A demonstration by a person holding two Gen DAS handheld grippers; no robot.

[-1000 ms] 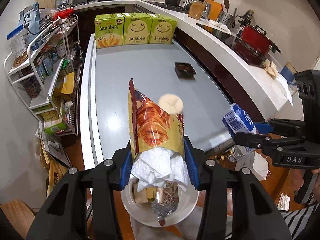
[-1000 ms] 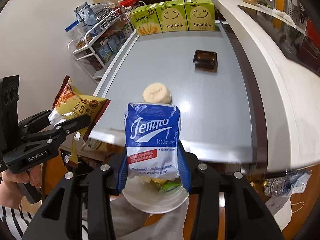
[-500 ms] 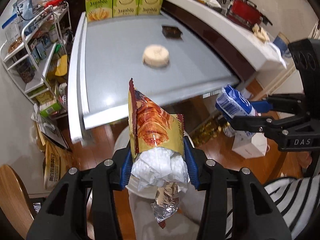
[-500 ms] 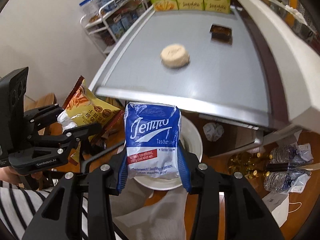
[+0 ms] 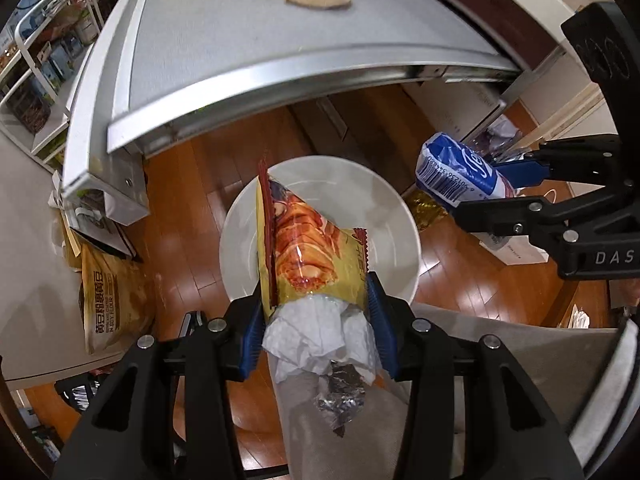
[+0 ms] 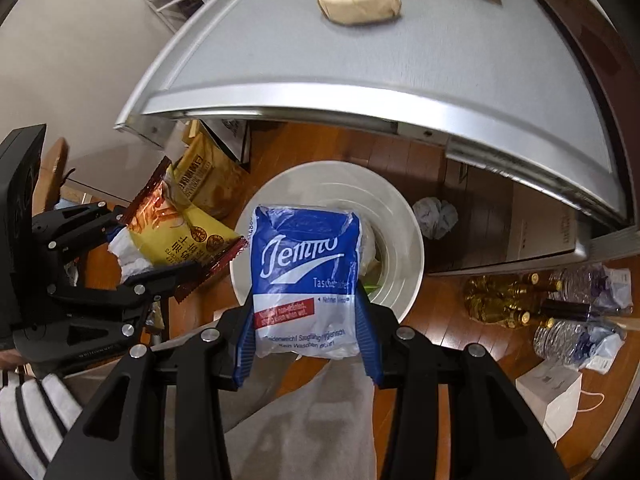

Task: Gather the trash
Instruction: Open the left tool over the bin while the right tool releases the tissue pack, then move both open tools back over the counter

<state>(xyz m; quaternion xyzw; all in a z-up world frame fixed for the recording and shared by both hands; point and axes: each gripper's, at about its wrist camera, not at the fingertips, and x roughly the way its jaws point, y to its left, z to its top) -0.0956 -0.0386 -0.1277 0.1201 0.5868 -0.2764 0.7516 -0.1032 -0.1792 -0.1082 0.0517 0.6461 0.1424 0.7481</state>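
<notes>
- snack bag (image 5: pixel 312 256): yellow, red edge strip, orange-brown pastry print; white paper stuffed in, centre frame
- tissue pack (image 6: pixel 306 276): blue, white script, red label band
- bin (image 6: pixel 400 216): white
- table (image 6: pixel 400 60): grey, silver rim, upper frame
- floor (image 5: pixel 192 216): reddish-brown wood
- sleeve (image 6: pixel 28 412): white, dark stripes, lower left

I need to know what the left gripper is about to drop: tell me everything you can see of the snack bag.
The snack bag is a crinkled yellow foil packet with a pastry picture and red serrated seams. Its open end is stuffed with crumpled white tissue, and a scrap of silver foil hangs out. The left gripper clamps it on both sides with its blue pads. It hangs over the white bin, touching nothing else.
</notes>
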